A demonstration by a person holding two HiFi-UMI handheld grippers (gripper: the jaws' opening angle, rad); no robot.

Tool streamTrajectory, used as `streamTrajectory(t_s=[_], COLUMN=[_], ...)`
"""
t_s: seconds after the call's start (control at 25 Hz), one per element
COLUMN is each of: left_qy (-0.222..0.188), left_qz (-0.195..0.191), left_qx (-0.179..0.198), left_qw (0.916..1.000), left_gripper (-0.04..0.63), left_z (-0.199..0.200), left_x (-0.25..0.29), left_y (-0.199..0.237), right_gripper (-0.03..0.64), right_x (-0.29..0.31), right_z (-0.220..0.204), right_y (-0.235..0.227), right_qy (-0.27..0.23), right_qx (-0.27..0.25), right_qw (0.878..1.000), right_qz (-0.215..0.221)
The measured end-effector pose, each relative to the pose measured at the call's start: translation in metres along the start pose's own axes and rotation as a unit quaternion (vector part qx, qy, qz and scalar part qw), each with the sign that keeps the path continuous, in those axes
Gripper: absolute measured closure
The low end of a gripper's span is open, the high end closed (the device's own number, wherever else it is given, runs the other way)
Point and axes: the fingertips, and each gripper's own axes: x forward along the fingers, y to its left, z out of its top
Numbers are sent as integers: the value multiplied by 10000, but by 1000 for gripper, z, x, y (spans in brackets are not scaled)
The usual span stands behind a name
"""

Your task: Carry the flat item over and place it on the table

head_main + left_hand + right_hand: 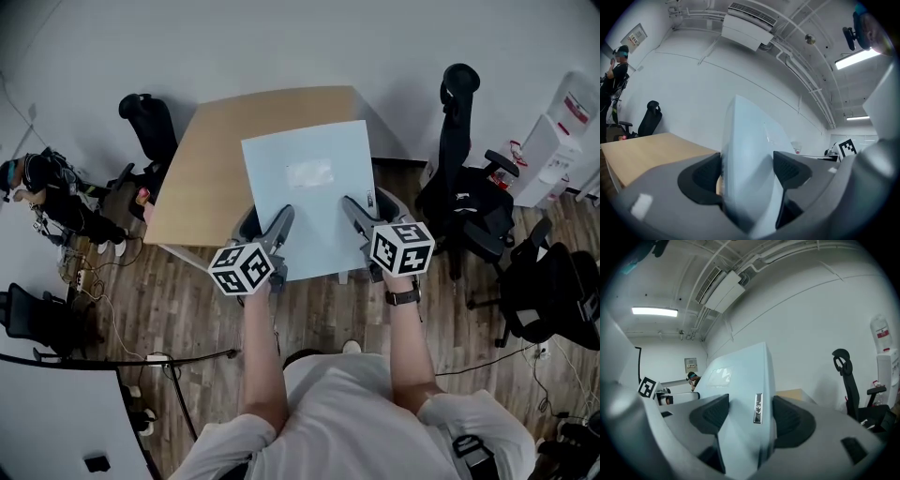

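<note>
Wood-plank floor (187, 309) all around, and the light wooden worktop (211, 159) sits straight ahead of the person. The pale blue flat board (309, 202) is up in the air in both grippers. From the head view it covers the worktop's right side and sticks out past the near edge toward the person. Can't tell if its far end touches the wood.

There are black office chairs everywhere: one at the worktop's far left corner (150, 127), a tall-backed one just right of it (464, 178), another further right (553, 291), and one off to the left (47, 319). A white water dispenser (553, 150) stands by the right wall. Cables trail over the floor on the left.

The left gripper (274, 230) is clamped on the board's near left edge, with both pads pressed on the panel (750, 154) in its own view. The right gripper (359, 216) is clenched on the near right edge the same way (750, 416), pinching right at a small metal label strip (758, 408).

There's a faint clear rectangle (309, 172) on the board's top face, and a dark watch (403, 296) on the right wrist.
</note>
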Motion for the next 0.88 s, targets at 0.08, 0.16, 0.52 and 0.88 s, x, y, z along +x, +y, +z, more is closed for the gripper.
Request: streamTrajectory(t_s=[0.08, 0.16, 0.52, 0.88], left_qy=[70, 180, 251, 268], left_qz=[36, 84, -123, -496], left_qx=[-41, -97, -43, 99], left_qw=[10000, 9998, 9996, 9984], left_gripper=[243, 243, 242, 242], left_z=[-8, -15, -7, 39], left_x=[11, 18, 88, 192], left_y=[4, 12, 45, 101], right_gripper=[316, 316, 316, 316], right_x=[8, 16, 70, 167], right_z=[-6, -16, -11, 27], right_y=[-11, -17, -56, -98], right_qy=[81, 201, 146, 50], right_qx=[28, 104, 11, -1], right_qw=[10000, 9997, 9996, 9983], right_qz=[-6, -2, -242, -589])
